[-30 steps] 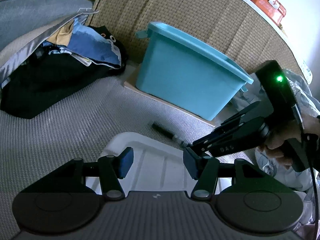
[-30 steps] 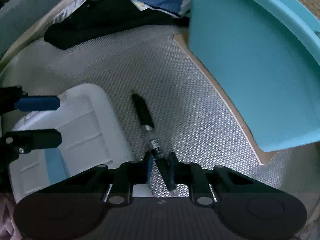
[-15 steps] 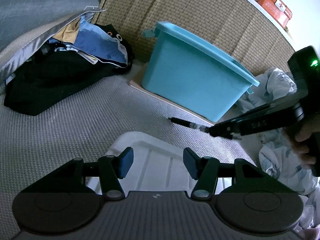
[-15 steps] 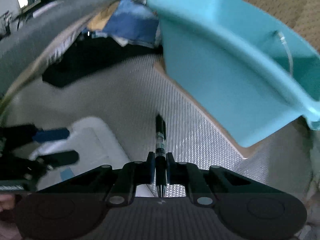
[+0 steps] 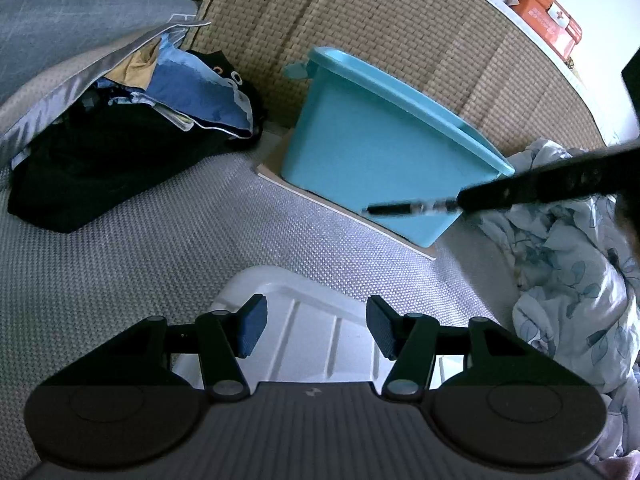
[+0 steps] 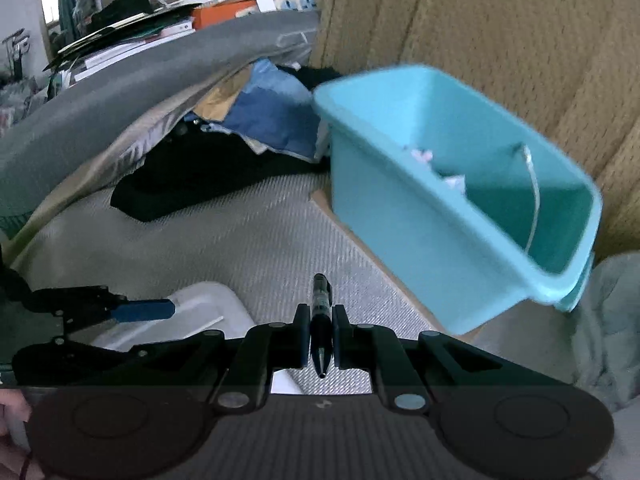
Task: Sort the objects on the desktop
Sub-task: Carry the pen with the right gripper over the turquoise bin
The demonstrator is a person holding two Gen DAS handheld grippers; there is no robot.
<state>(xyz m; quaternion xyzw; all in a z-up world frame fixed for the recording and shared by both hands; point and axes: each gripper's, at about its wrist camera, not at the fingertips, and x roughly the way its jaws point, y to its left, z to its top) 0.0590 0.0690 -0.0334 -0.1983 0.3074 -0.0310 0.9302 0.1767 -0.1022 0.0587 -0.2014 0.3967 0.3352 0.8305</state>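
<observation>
Right gripper [image 6: 320, 336] clamped on a black pen [image 6: 321, 320], held in the air in front of the teal plastic bin [image 6: 400, 216].

The pen lies lengthwise between the pads, its tip pointing back toward the camera, above the grey woven mat [image 5: 160, 248]. The left gripper [image 5: 316, 326] hangs with jaws apart and nothing between them, over a white plastic lid [image 5: 304, 336]. The bin holds crumpled paper and a thin cable.

Ahead of the right tool [image 6: 321, 330], the open turquoise plastic bin [image 6: 404, 204] stands unobstructed from above. Its near wall blocks a low approach. Dark piled clothing [image 6: 188, 184] closes the left; rumpled floral bedding [image 5: 568, 280] crowds the right.
</observation>
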